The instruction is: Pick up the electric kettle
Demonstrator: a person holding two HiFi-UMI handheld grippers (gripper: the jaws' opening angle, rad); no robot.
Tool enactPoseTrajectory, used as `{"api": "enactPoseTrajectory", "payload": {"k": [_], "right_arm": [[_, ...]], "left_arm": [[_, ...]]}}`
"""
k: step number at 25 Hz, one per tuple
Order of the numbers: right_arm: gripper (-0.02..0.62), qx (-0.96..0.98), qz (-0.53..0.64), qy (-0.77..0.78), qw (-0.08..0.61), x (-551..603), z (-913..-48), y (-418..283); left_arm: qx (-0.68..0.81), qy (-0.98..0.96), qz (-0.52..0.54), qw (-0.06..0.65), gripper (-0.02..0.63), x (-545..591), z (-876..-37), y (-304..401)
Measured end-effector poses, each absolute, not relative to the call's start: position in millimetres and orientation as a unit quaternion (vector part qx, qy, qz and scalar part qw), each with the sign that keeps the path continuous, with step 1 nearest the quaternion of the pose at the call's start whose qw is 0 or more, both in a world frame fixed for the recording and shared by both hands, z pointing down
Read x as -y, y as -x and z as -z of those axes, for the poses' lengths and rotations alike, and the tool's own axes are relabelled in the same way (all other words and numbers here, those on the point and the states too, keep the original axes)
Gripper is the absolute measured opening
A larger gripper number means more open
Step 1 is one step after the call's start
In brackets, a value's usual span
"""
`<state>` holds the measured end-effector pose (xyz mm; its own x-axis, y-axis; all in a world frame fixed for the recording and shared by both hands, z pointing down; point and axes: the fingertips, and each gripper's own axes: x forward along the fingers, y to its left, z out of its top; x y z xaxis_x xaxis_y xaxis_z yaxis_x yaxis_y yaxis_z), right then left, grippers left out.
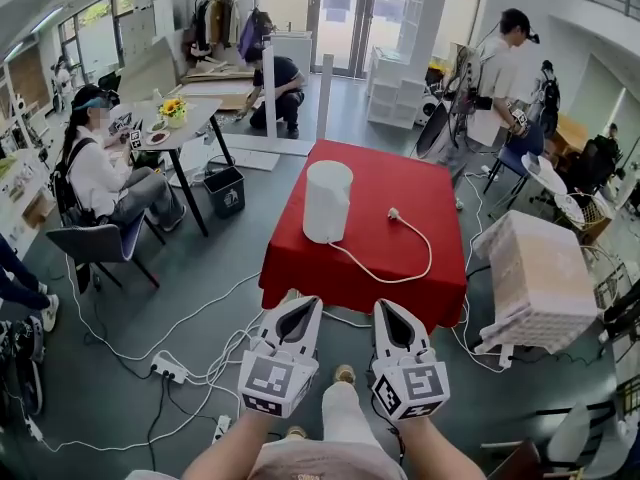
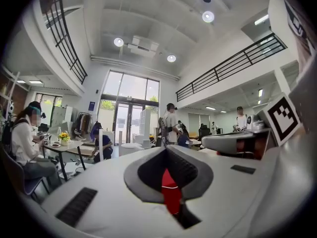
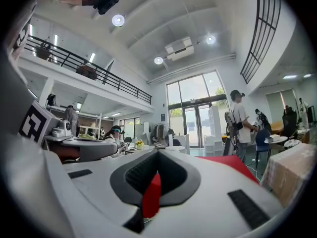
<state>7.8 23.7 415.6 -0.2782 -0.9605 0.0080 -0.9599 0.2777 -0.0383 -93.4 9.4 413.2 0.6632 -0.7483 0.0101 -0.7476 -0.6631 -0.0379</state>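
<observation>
Kettle (image 1: 327, 201) is white, upright, on the left half of the red-covered desk (image 1: 420, 183), near the left edge, nothing touching it. Its cord (image 1: 400, 268) runs off the base, loops toward the front edge, then curls back up to the plug (image 1: 394, 212), which lies loose on the cloth right of the kettle. Both grippers are off the desk on the near side, well apart from the kettle, side by side and pointing at it. Left gripper (image 1: 300, 303) jaws are together at the tips with nothing between them; in its own view (image 2: 168, 150) only red cloth shows through the slot behind the tips. Right gripper (image 1: 392, 306) is the same: jaws closed and empty, red cloth visible through the slot (image 3: 157, 152). Right of the desk sits a white box (image 1: 540, 278). A power strip (image 1: 168, 368) and loose cables lie on the floor to the left. Further left, a black bin (image 1: 225, 190) and a seated person (image 1: 100, 173) at another desk.
</observation>
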Motion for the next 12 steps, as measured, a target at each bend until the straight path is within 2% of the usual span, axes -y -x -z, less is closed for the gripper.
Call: {"api": "enactPoseTrajectory", "payload": {"k": [12], "right_arm": [[0.012, -0.812, 0.021, 0.583, -0.001, 34.6, -422.4, -18.9]], "left_arm": [[-0.412, 0.911, 0.007, 0.015, -0.012, 46.6, -414.6, 74.2]]}}
